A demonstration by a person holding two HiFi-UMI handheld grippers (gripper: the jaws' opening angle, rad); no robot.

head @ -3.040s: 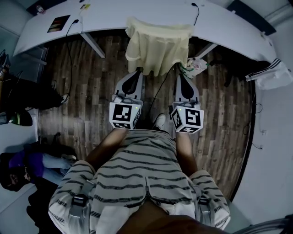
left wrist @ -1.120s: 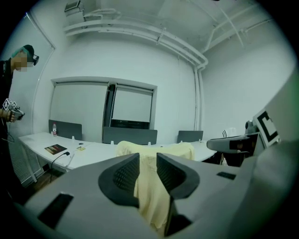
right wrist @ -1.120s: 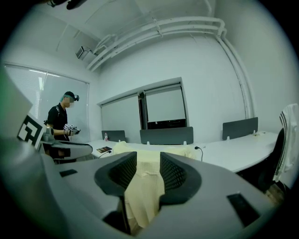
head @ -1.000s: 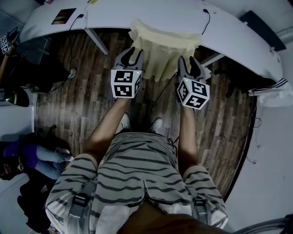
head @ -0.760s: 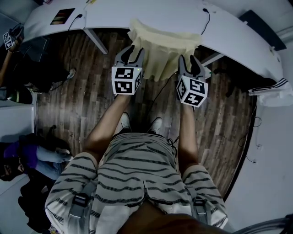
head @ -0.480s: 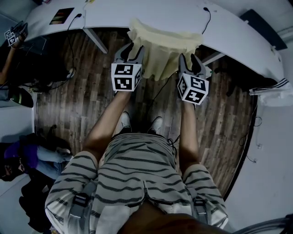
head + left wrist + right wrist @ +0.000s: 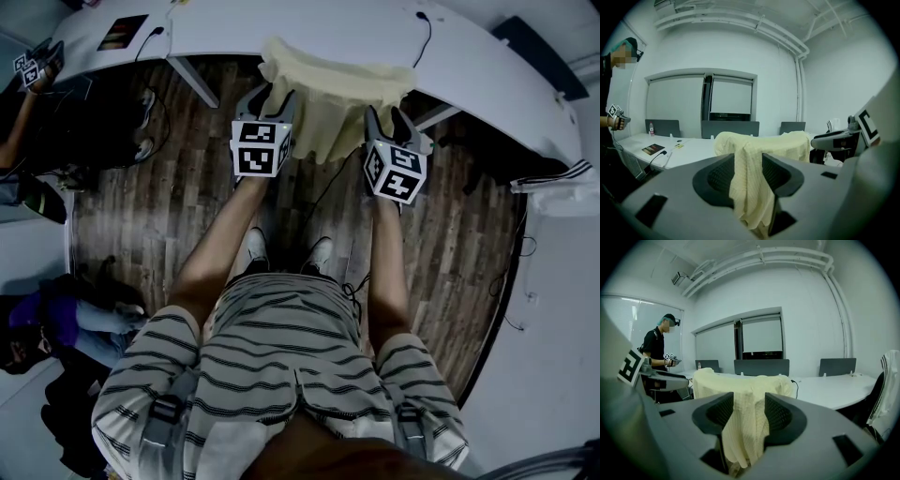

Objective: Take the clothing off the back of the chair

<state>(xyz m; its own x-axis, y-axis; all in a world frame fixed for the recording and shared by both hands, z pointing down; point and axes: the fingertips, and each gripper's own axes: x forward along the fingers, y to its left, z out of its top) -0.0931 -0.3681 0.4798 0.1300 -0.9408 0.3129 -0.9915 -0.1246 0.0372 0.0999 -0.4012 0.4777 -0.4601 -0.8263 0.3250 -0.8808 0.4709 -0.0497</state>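
A pale yellow garment (image 7: 333, 80) hangs over a chair back, pushed up to the white desk (image 7: 309, 28); the chair itself is hidden under it. My left gripper (image 7: 269, 99) is at the garment's left side and my right gripper (image 7: 388, 122) at its right side. Both pairs of jaws have just been opening and stand wide. In the left gripper view a hanging fold of the garment (image 7: 749, 178) lies in the gap between the jaws. In the right gripper view another fold (image 7: 740, 427) hangs in the same way. I cannot see the pads pressing on the cloth.
The long curved desk carries a dark booklet (image 7: 120, 33) and cables. A white striped jacket (image 7: 553, 176) hangs at the right. Another person (image 7: 658, 355) stands at the left with grippers. Wooden floor and my own feet (image 7: 281, 255) lie below.
Both grippers have moved forward and lower, up to the garment's two sides. Their jaws stand wider than a second ago, with cloth now in the gaps.
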